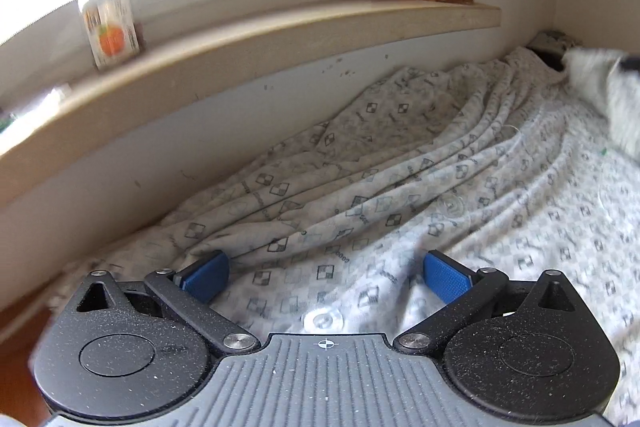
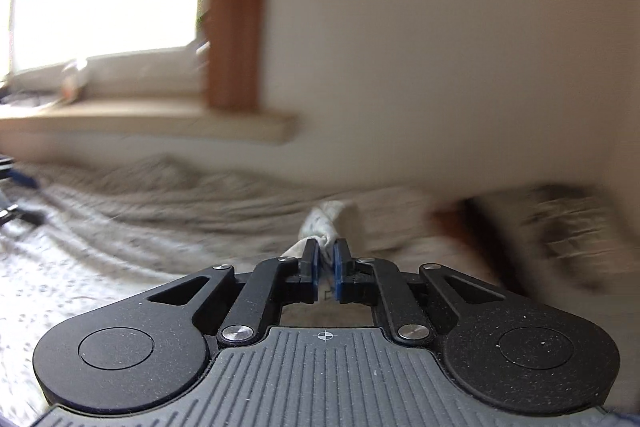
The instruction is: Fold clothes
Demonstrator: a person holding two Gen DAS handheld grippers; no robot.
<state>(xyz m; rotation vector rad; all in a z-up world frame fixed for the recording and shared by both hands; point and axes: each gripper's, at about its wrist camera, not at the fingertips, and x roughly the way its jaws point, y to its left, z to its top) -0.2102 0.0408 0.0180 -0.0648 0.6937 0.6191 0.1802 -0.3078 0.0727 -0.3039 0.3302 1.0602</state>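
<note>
Fingers first: the left gripper (image 1: 326, 273) has its blue pads (image 1: 446, 277) spread wide, nothing between them, poised just above the patterned garment (image 1: 360, 195). That garment, pale with small checked squares and clear buttons (image 1: 324, 321), lies rumpled over the bed beside the wall, below the windowsill (image 1: 280, 35). Pressed nearly together, the right gripper (image 2: 327, 255) pinches a bunched edge of the same cloth (image 2: 326, 223), lifted off the surface; its view is motion-blurred. On the sill stands a small carton (image 1: 110, 27) with an orange picture.
</note>
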